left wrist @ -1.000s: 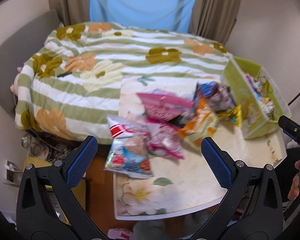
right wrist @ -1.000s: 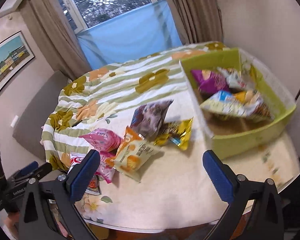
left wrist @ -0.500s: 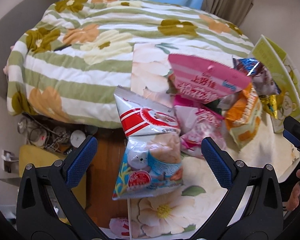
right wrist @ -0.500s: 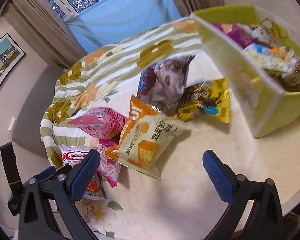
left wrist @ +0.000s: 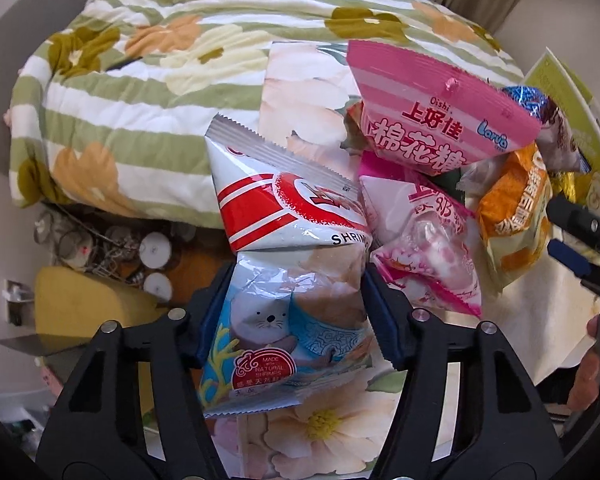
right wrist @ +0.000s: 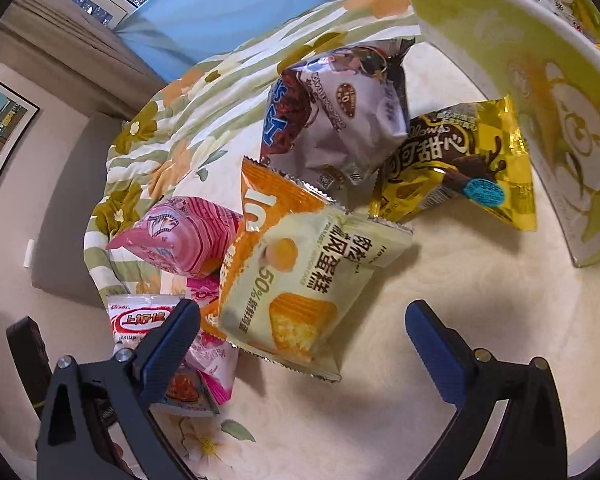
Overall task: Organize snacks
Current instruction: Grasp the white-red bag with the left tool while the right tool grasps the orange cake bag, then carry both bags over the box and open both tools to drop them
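Note:
My left gripper (left wrist: 296, 312) is shut on the white, red and blue shrimp-cracker bag (left wrist: 288, 272), squeezing its lower half at the table's left edge. Beside it lie two pink marshmallow bags (left wrist: 432, 108) and an orange cake bag (left wrist: 516, 216). My right gripper (right wrist: 304, 328) is open just in front of the orange cake bag (right wrist: 296, 280), its fingers on either side and apart from it. Behind are a brown-and-white bag (right wrist: 336, 120) and a gold bag (right wrist: 456, 172). The green bin (right wrist: 540, 80) stands at the right.
The snacks lie on a floral-covered table (right wrist: 420, 360). A bed with a green striped flowered quilt (left wrist: 140, 80) lies behind it. Cables and a yellow object (left wrist: 84, 308) are on the floor left of the table.
My left gripper has moved down and forward and closed on the shrimp-cracker bag. My right gripper has moved in close to the orange cake bag, still open.

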### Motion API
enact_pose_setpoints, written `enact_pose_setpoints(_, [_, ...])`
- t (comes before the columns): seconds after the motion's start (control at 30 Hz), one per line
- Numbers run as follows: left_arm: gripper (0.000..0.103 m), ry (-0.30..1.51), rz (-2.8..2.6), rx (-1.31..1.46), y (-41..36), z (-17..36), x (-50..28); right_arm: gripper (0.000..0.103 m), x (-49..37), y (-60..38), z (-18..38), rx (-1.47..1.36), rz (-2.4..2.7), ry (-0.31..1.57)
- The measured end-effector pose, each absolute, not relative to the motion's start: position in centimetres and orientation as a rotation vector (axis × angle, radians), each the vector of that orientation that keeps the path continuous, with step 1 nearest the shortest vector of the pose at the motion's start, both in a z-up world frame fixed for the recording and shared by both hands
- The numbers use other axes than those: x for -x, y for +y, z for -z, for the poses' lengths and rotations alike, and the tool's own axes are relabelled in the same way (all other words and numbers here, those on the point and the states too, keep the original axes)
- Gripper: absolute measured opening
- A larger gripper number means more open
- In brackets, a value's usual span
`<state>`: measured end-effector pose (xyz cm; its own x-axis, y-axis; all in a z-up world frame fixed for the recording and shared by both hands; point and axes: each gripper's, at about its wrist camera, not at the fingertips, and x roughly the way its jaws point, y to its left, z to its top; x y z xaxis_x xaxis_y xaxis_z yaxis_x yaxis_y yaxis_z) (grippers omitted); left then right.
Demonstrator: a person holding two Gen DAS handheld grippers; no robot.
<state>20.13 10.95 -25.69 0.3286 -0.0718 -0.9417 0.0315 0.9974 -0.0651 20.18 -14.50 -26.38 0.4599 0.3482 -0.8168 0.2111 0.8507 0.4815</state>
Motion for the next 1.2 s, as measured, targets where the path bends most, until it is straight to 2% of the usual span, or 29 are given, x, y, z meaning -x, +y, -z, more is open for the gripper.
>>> enact_pose_setpoints(0.1, [0.054, 1.239, 0.062, 0.041, 11.1, 25.7, -20.1, 0.102, -20.6, -14.3, 26.4, -0.583, -0.098, 1.114])
enact_pose_setpoints(0.6, [0.053, 1.243, 0.033, -0.004, 10.3, 24.6, -19.0, 0.102, -22.5, -12.5, 27.1, -0.561, -0.102, 1.15])
enact_pose_setpoints(0.87, [0.048, 1.237, 0.043, -0.032, 9.8, 23.7, -18.1, 0.087, -23.4, -12.3, 28.0, -0.576, -0.093, 1.17])
enact_pose_setpoints(0.97, [0.047, 1.23, 0.045, -0.026, 9.9, 23.4, -17.6, 0.079, -23.5, -12.6, 28.4, -0.593, -0.1, 1.178])
enact_pose_setpoints(1.03, [0.047, 1.224, 0.05, -0.022, 9.9, 23.1, -17.3, 0.07, -23.4, -12.6, 28.5, -0.606, -0.114, 1.174])
enact_pose_setpoints(1.2, [0.046, 1.199, 0.058, -0.018, 10.3, 22.3, -16.7, 0.064, -23.0, -12.1, 27.9, -0.562, -0.123, 1.173])
